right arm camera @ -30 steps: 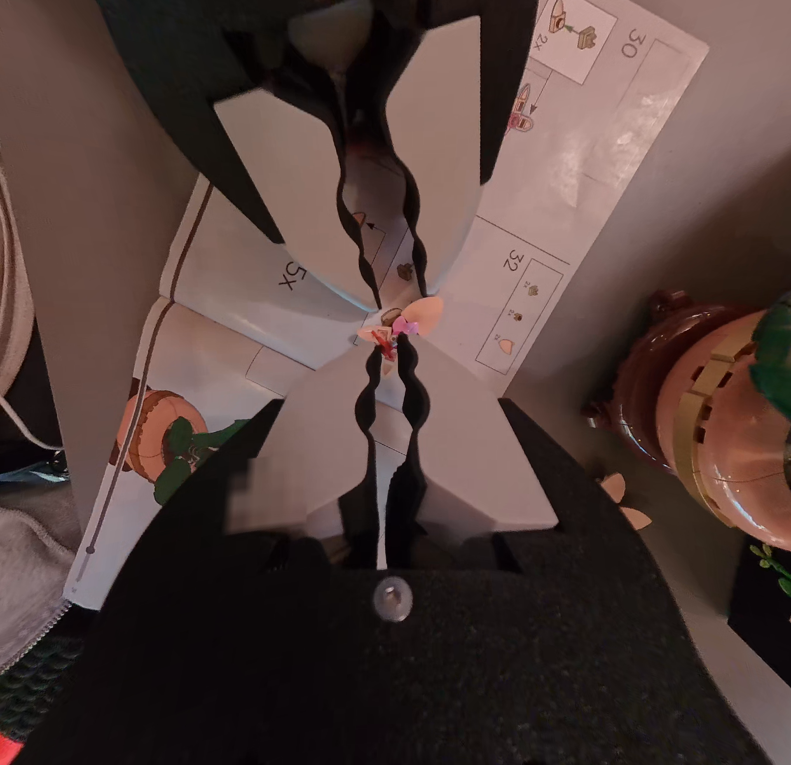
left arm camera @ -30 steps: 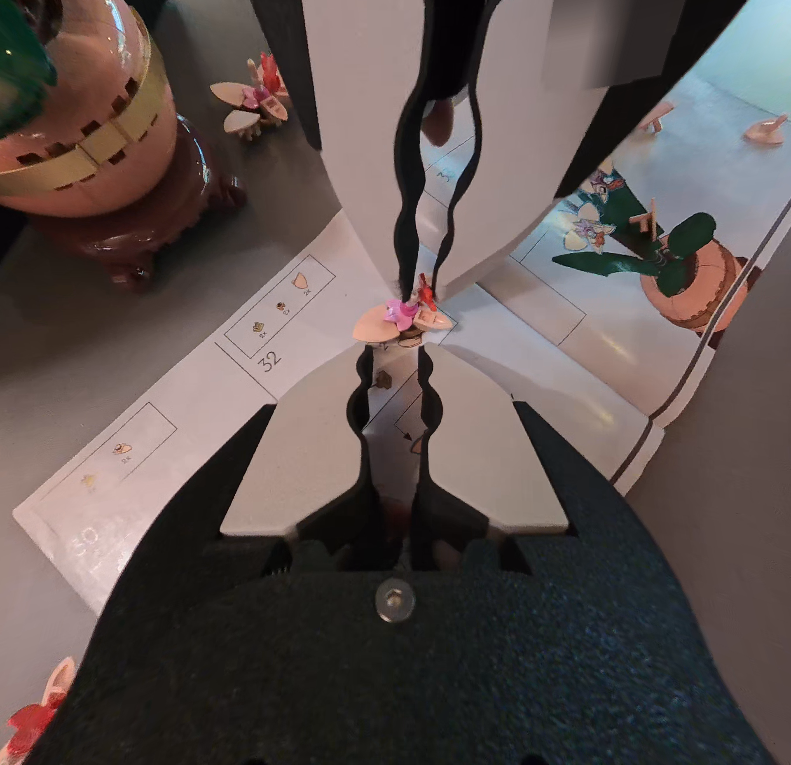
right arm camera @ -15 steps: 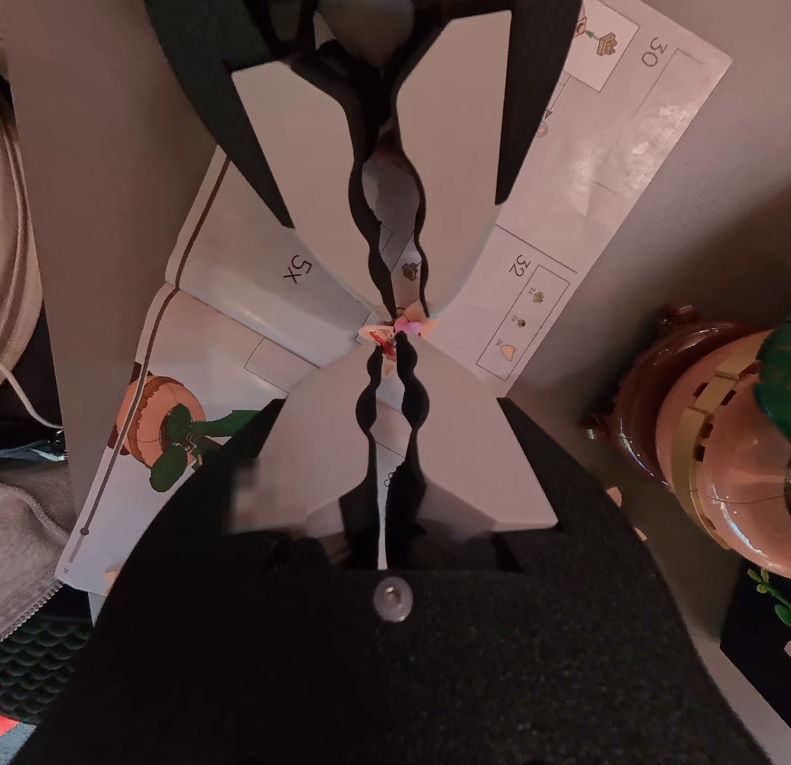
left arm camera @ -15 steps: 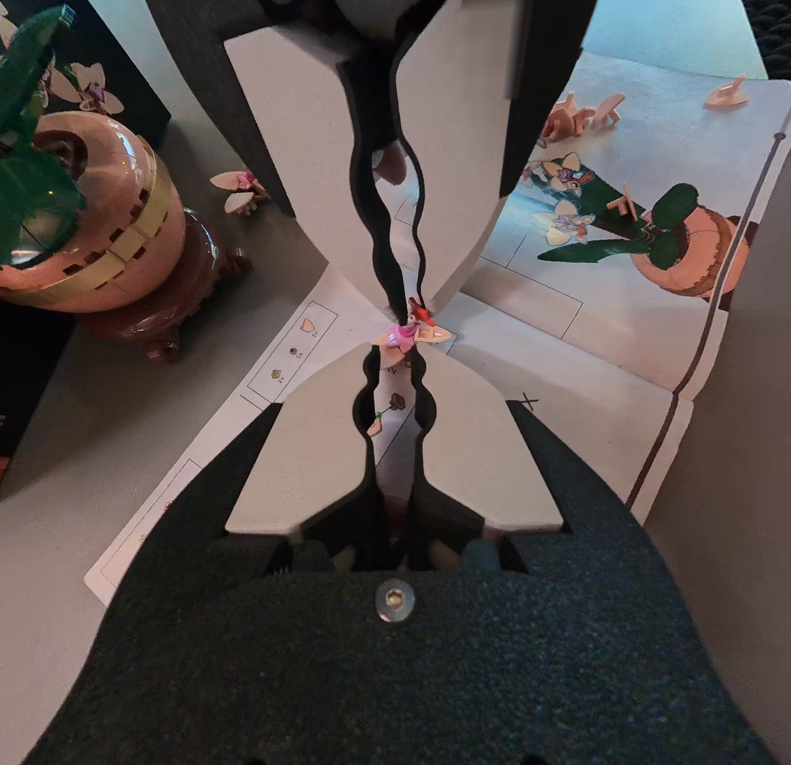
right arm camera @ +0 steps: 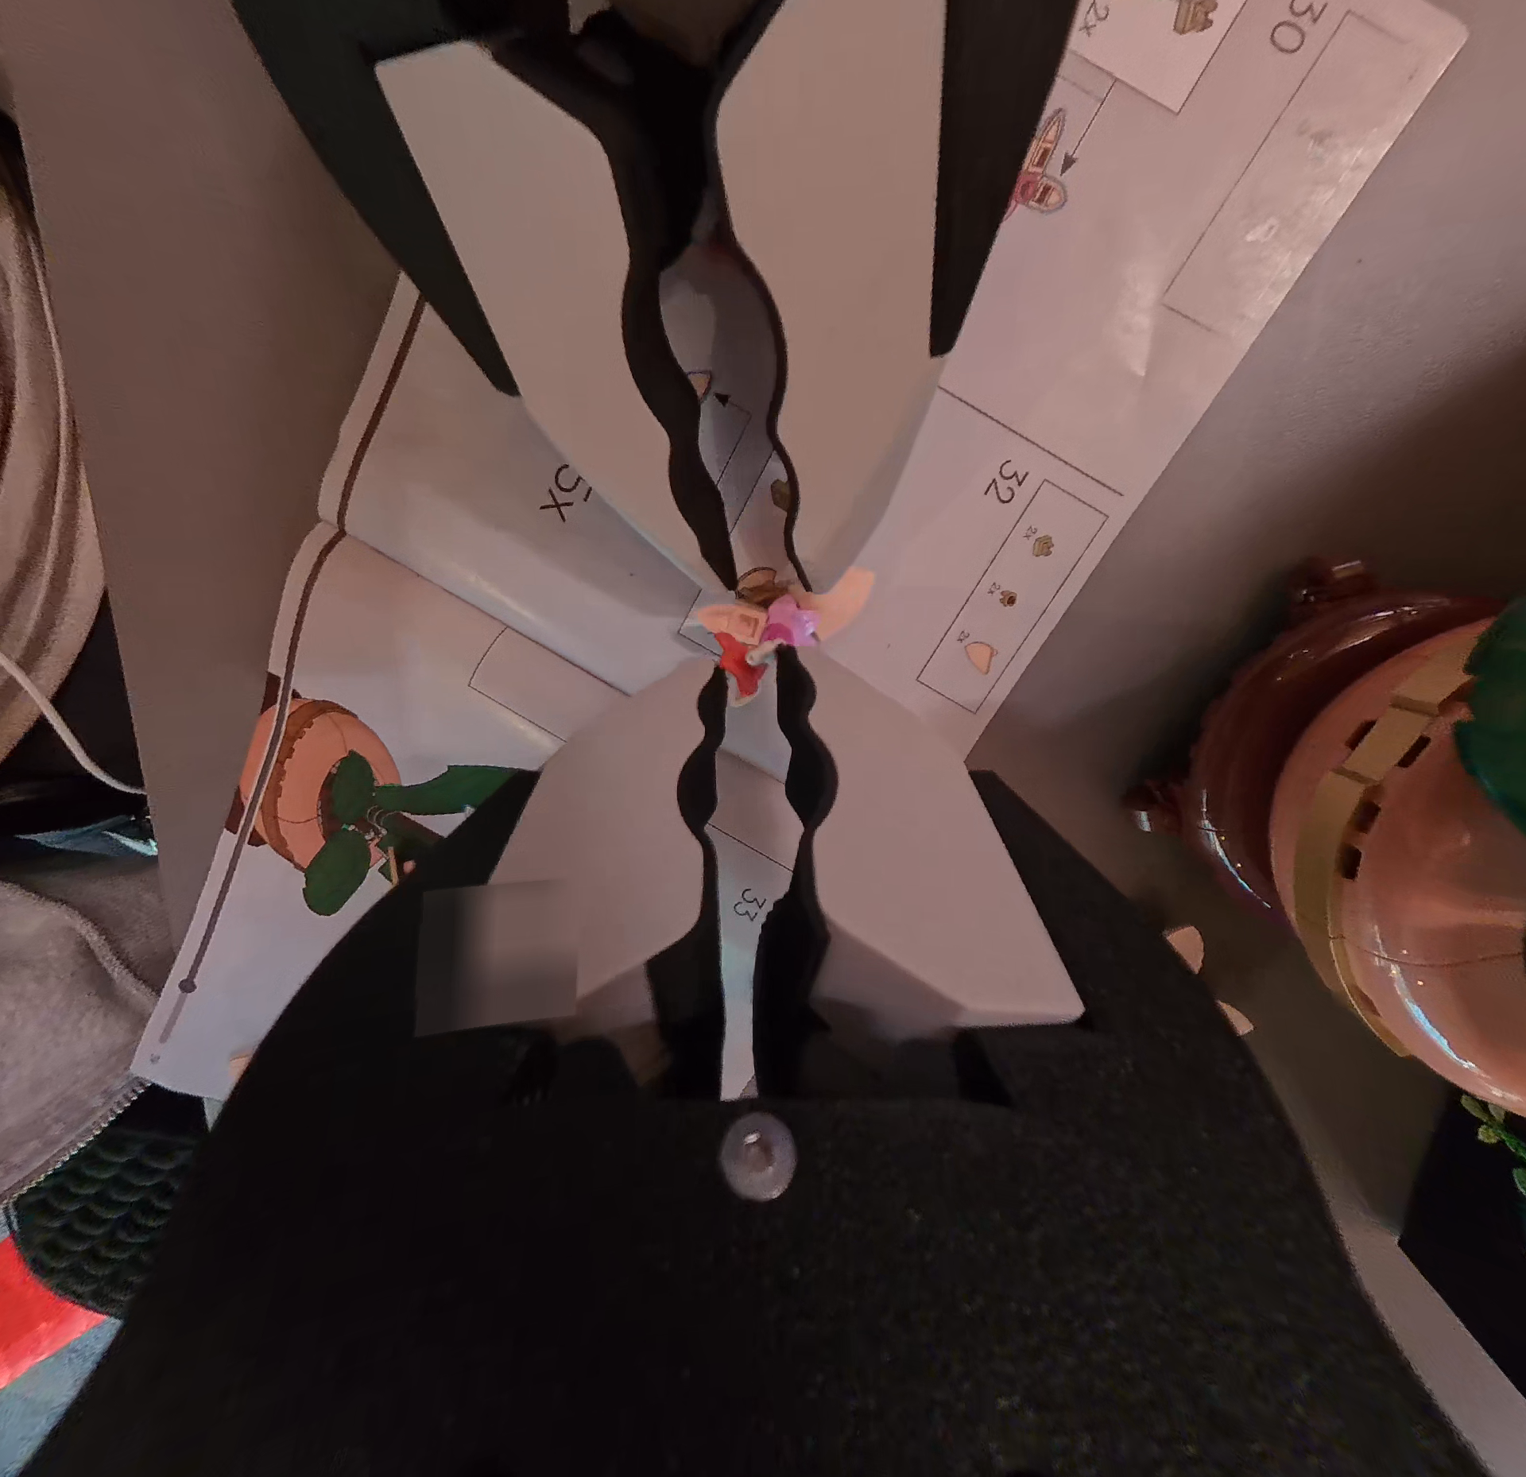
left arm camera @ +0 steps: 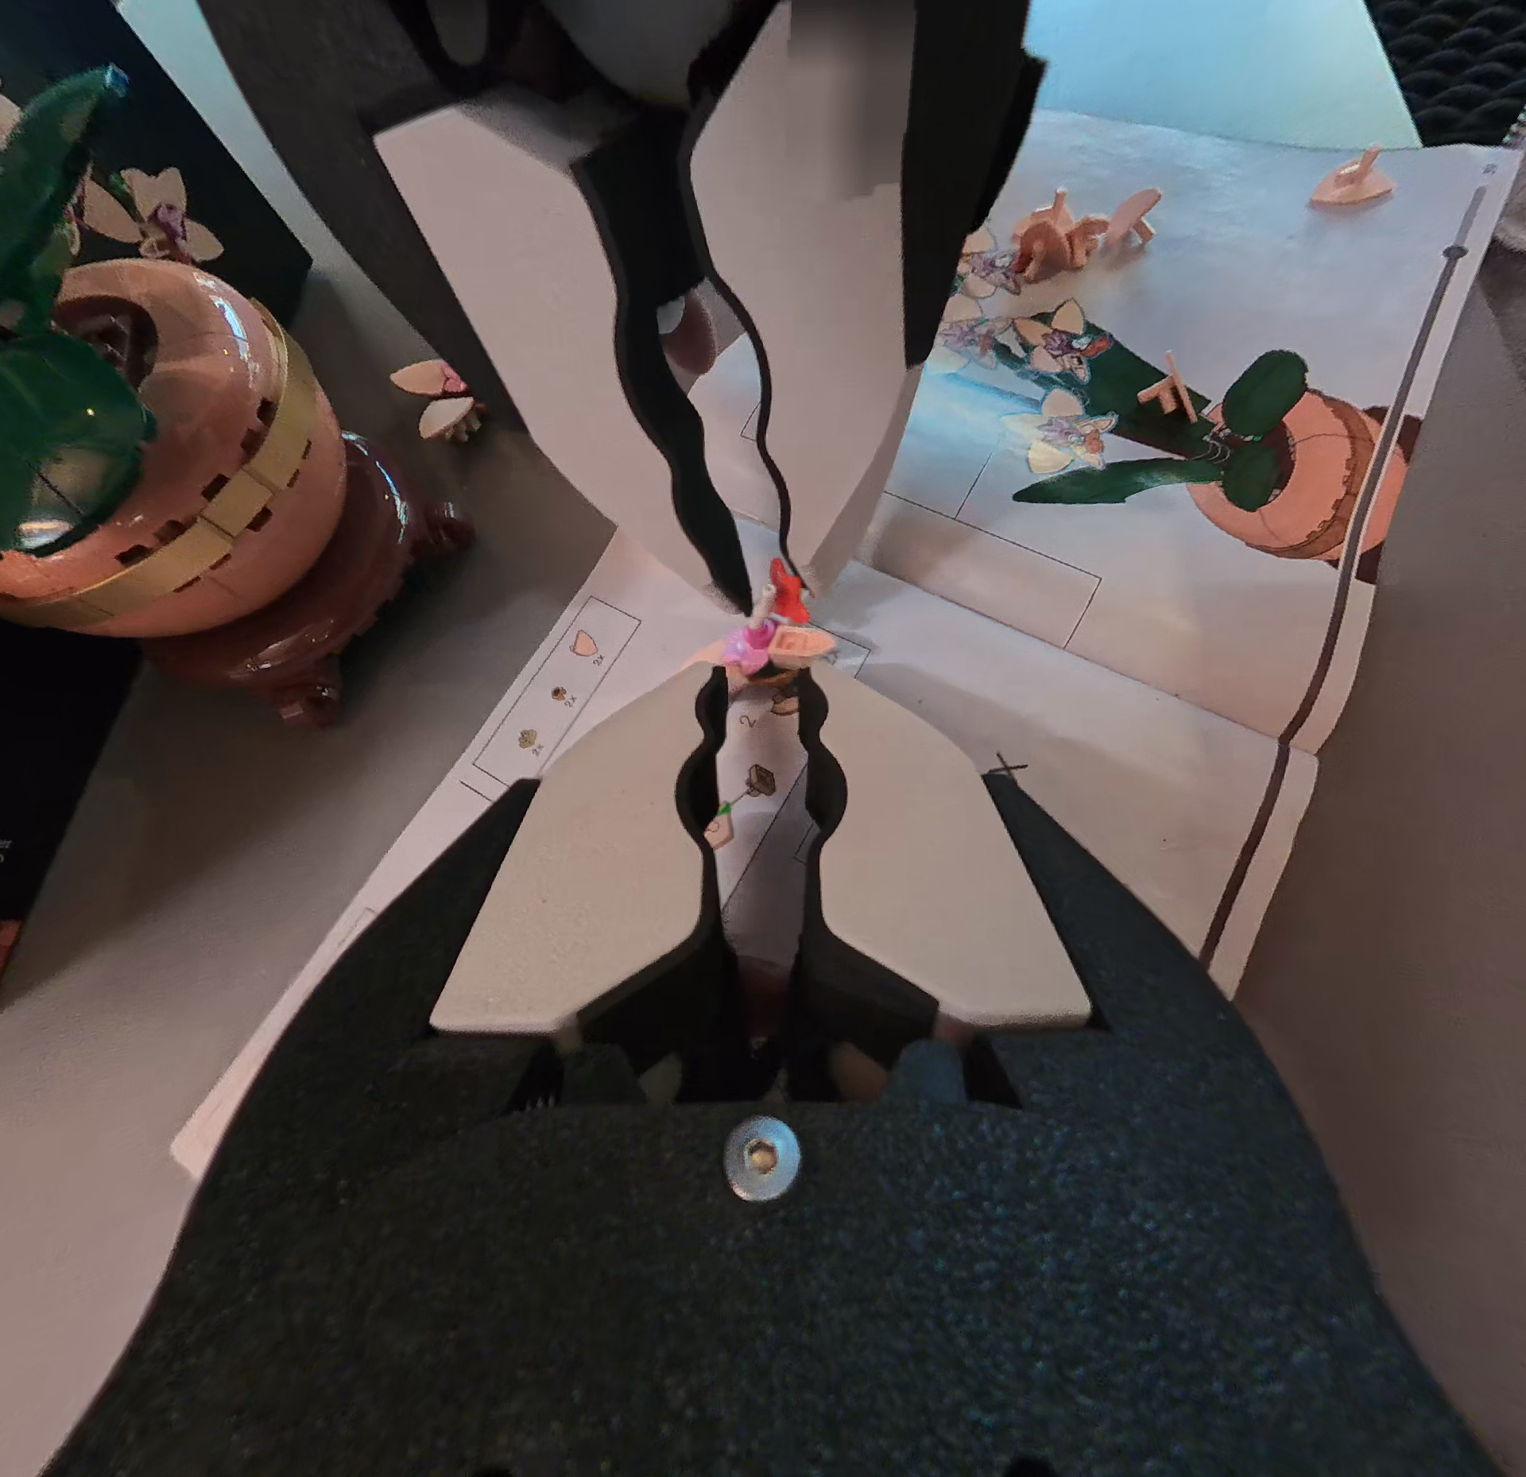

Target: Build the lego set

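Left gripper (left arm camera: 764,677), right gripper (right arm camera: 755,677): black textured bodies, pale grey wavy-edged jaws, silver hex screw each.

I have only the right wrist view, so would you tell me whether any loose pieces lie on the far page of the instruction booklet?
Observer: Yes, a cluster of pale pink pieces lies on the picture page of the booklet, and a single piece lies farther along, near the edge.
Operator: Thank you. Is anything already assembled lying by the pot?
Observer: Yes, a small flower with pale petals and a purple centre lies on the table beside it.
Operator: And what stands behind the pot?
Observer: A black box with a picture of orchid blooms on it.
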{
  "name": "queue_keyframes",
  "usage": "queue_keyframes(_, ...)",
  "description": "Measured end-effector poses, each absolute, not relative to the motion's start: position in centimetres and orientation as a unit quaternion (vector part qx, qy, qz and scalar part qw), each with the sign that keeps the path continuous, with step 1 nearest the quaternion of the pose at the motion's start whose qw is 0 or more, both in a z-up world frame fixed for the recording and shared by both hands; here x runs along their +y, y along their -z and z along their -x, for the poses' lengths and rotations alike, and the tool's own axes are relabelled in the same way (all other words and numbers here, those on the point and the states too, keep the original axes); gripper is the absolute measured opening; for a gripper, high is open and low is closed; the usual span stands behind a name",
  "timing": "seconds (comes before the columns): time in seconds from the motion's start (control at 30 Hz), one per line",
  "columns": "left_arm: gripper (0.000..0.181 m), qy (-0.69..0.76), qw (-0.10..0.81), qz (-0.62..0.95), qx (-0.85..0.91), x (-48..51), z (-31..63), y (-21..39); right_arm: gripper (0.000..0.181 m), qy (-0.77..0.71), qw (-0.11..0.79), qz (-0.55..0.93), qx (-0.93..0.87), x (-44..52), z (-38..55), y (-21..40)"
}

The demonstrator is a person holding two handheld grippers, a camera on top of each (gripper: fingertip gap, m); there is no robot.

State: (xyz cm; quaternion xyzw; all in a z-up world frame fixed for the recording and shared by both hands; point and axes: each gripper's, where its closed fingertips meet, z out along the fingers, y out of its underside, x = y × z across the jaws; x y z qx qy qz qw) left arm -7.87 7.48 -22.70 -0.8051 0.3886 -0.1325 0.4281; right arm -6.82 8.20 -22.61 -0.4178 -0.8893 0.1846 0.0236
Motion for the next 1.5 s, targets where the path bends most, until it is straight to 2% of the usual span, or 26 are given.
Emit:
queue_keyframes(0.23,0.017,0.135,0.414,0.78,0.449,7.4,7.7,23.0,0.012,-0.179,0.022,0.417,-0.891,8.5,6.9,22.5)
queue_keyframes(0.6,0.016,0.13,0.417,0.783,0.443,7.6,7.7,23.2,0.009,-0.182,0.025,0.422,-0.888,8.6,6.9,22.4)
queue_keyframes(1.0,0.018,0.134,0.41,0.807,0.404,7.8,7.7,23.3,0.007,-0.222,0.079,0.51,-0.827,7.5,4.8,20.5)
queue_keyframes(1.27,0.02,0.128,0.408,0.814,0.393,7.7,7.6,23.2,0.02,-0.213,0.123,0.583,-0.775,6.5,3.9,23.4)
queue_keyframes(1.5,0.02,0.132,0.436,0.797,0.397,7.6,8.0,22.0,0.006,-0.248,0.135,0.568,-0.773,6.5,4.4,23.6)
